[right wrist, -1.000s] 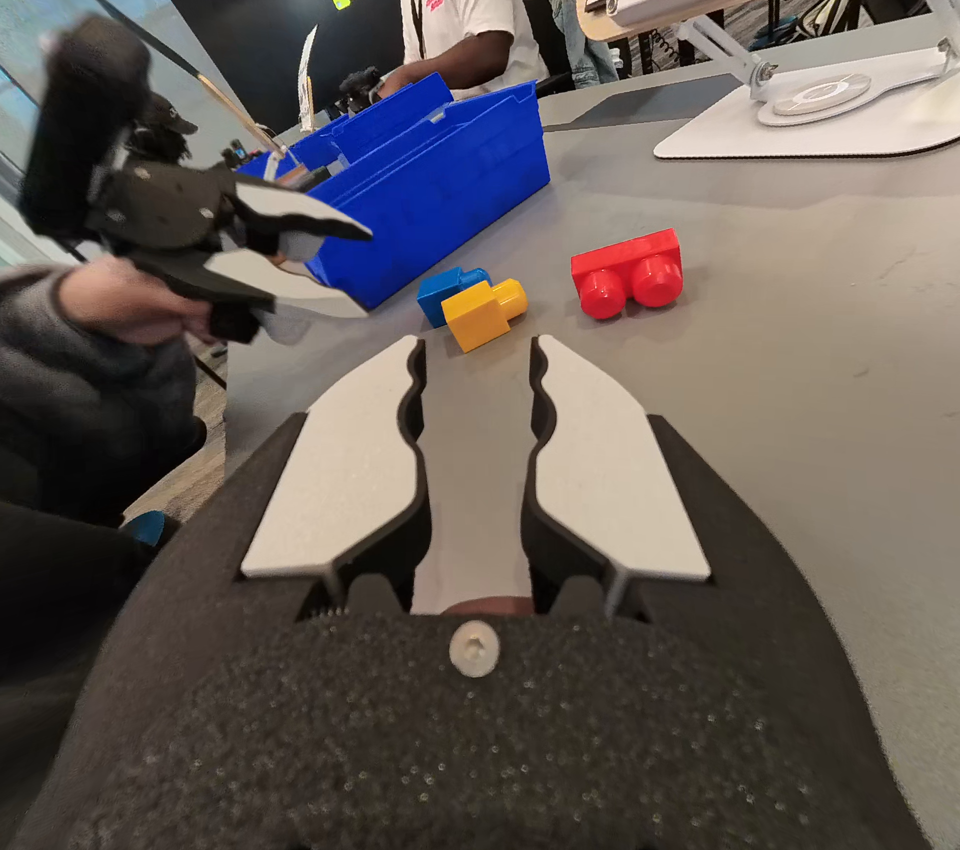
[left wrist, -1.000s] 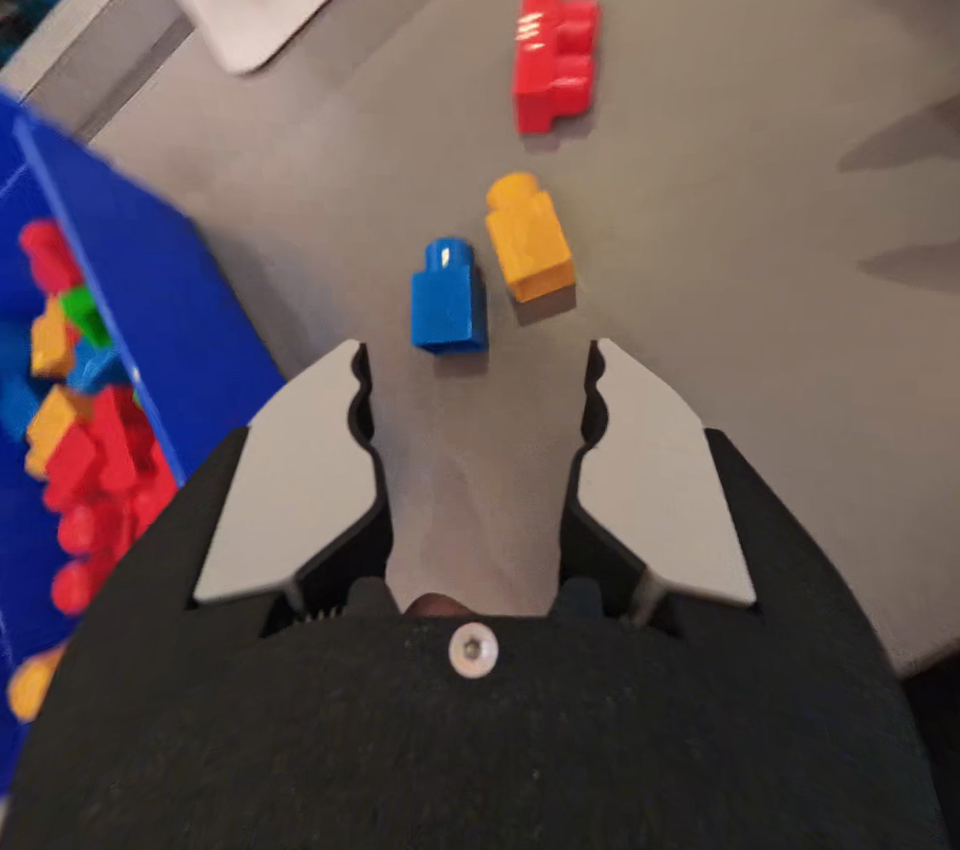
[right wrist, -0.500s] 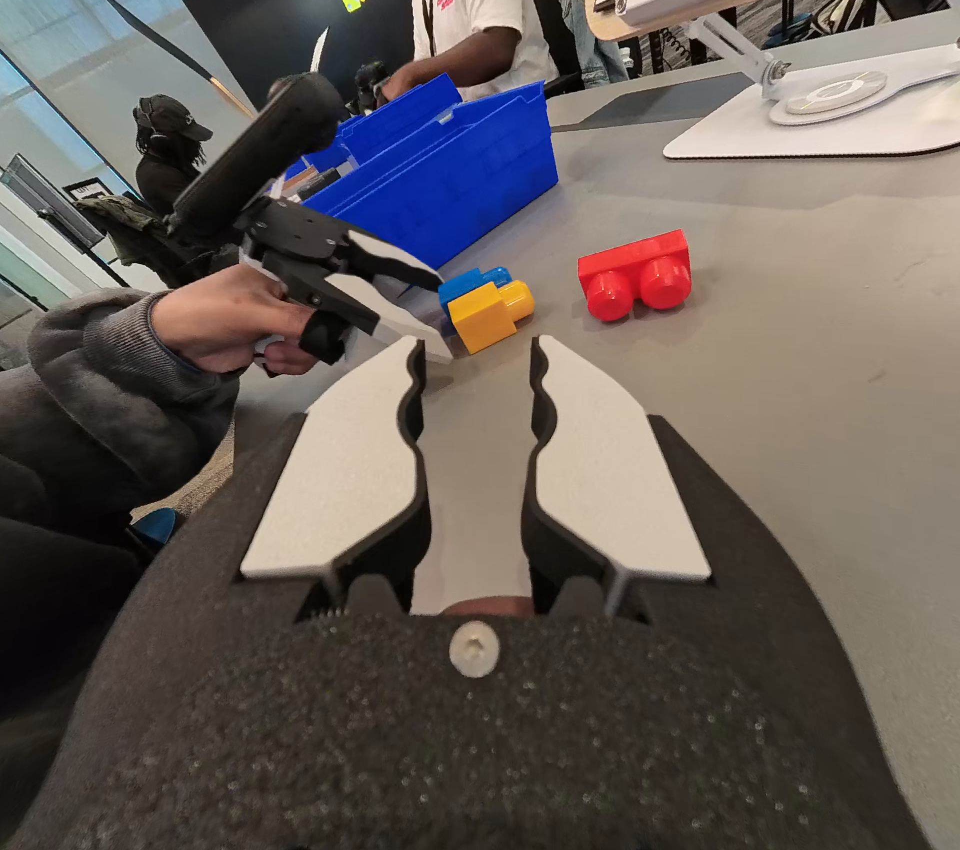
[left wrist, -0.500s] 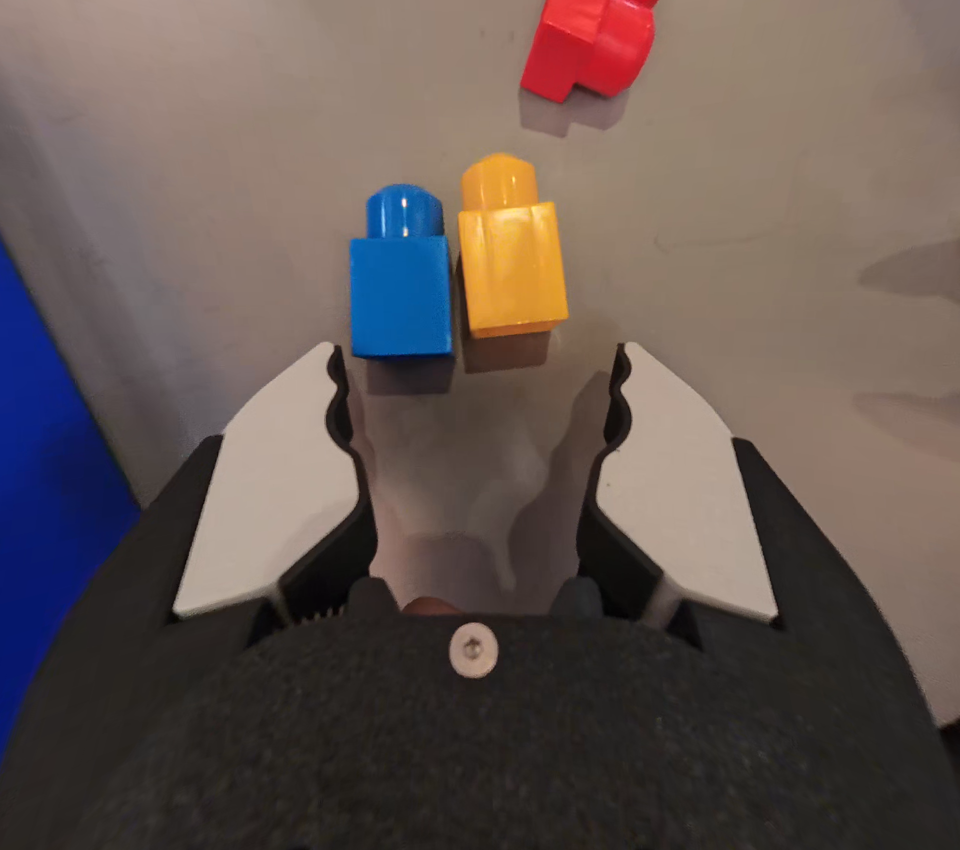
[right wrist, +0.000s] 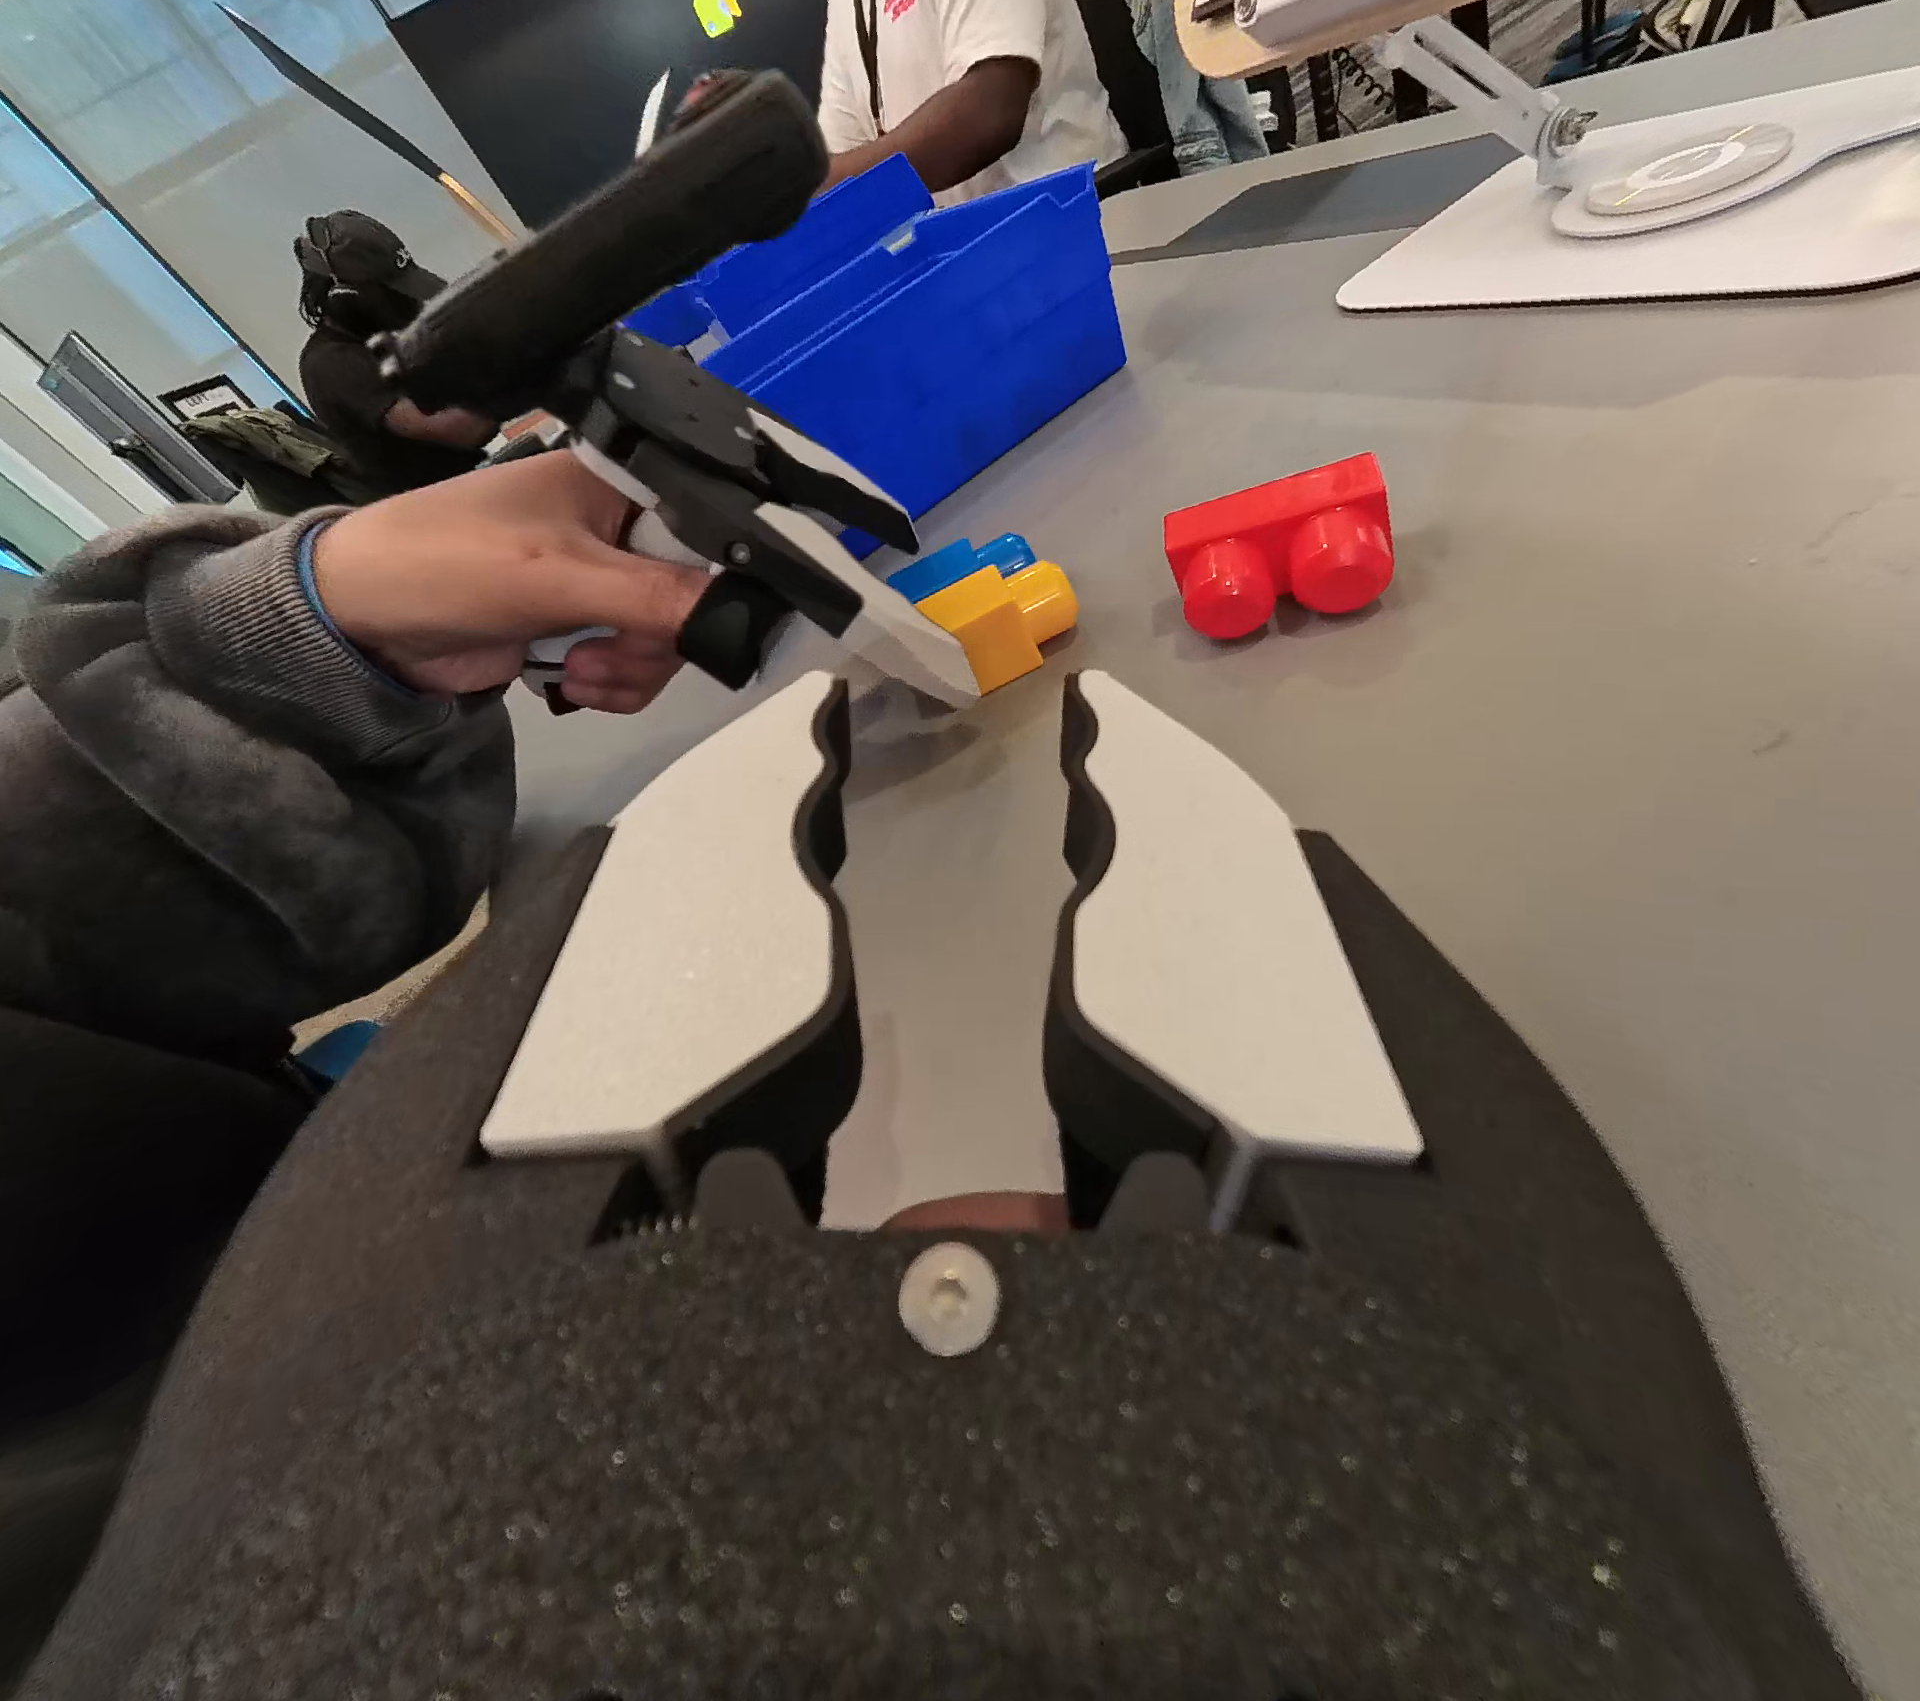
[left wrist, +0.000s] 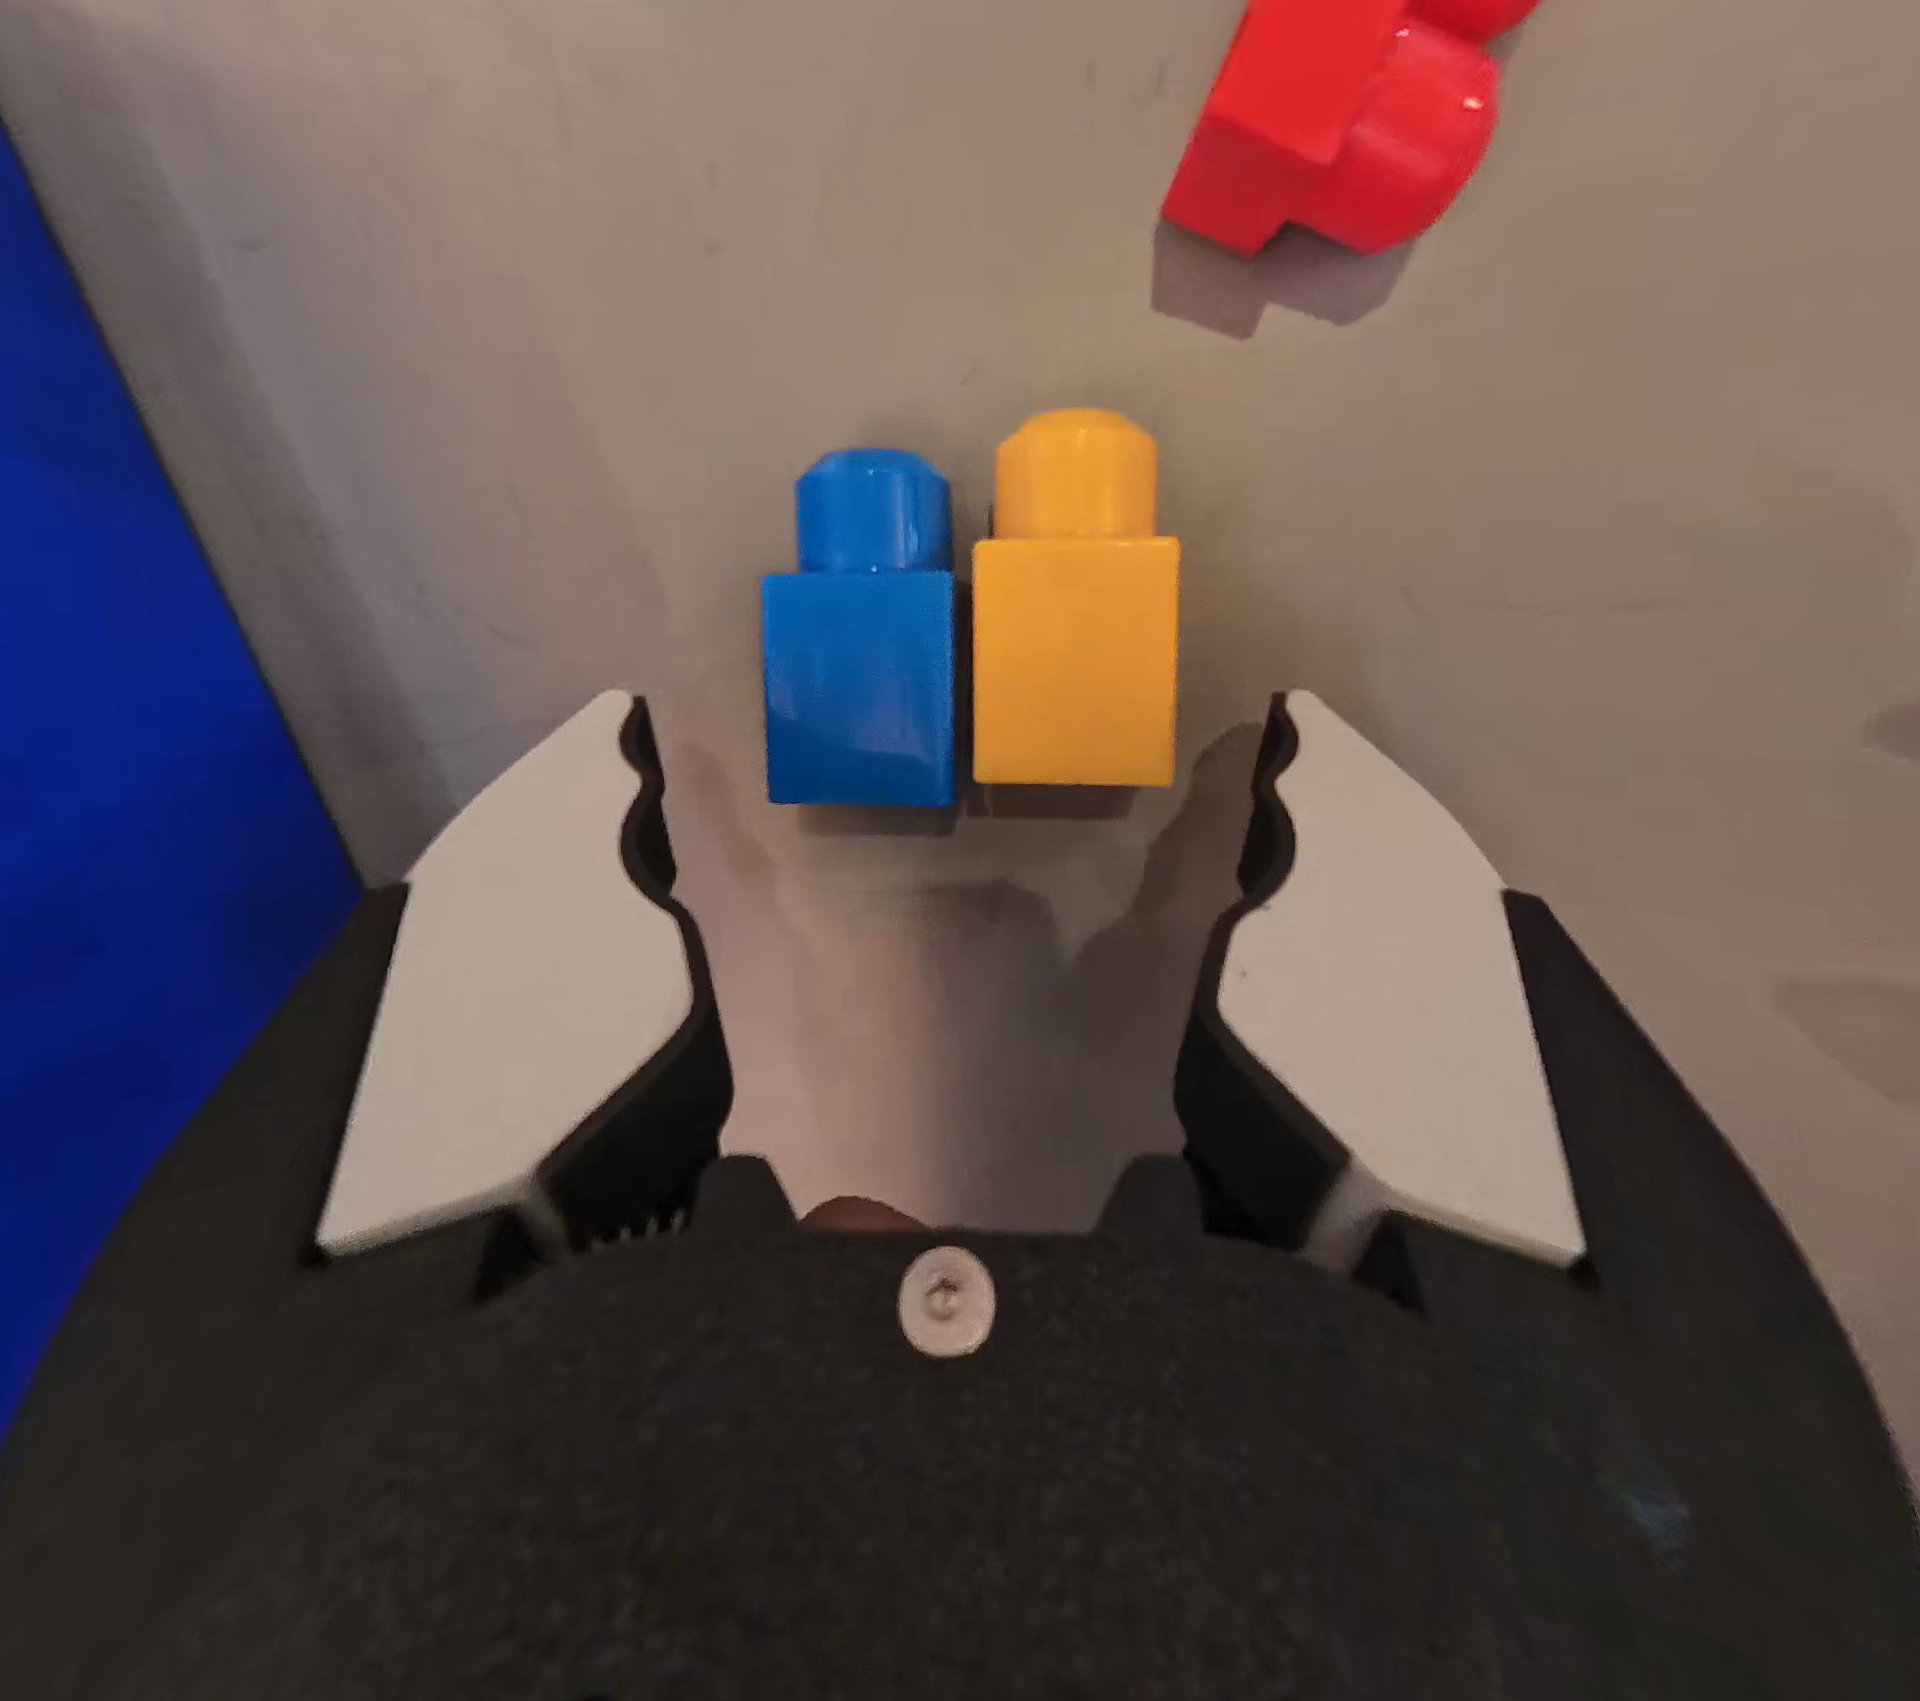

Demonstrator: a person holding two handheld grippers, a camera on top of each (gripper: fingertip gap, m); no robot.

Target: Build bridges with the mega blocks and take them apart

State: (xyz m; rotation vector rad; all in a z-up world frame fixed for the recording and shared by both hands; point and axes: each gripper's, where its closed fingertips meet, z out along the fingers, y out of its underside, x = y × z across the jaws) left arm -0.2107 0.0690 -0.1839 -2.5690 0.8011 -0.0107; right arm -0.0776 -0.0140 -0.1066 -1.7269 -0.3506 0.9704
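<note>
Desk (right wrist: 1558, 716) was matte grey and smooth, in a glass-walled room where seated people showed beyond a blue plastic bin (right wrist: 935, 363); a white stand base (right wrist: 1662, 217) sat at far right. Glossy moulded blocks lay on their sides: blue one-stud block (left wrist: 860, 685) touching yellow one-stud block (left wrist: 1075, 659), studs pointing far, and red two-stud block (left wrist: 1340, 41) apart at far right. Left hand-held gripper (left wrist: 956, 706) was spread wide and empty, its pale scalloped fingers just near of the pair. Right hand-held gripper (right wrist: 956, 695) was partly open, empty, hovering nearer. Only the right wrist view showed the room and the hand (right wrist: 499, 571) gripping the left tool; the left wrist view showed the blocks from above.
</note>
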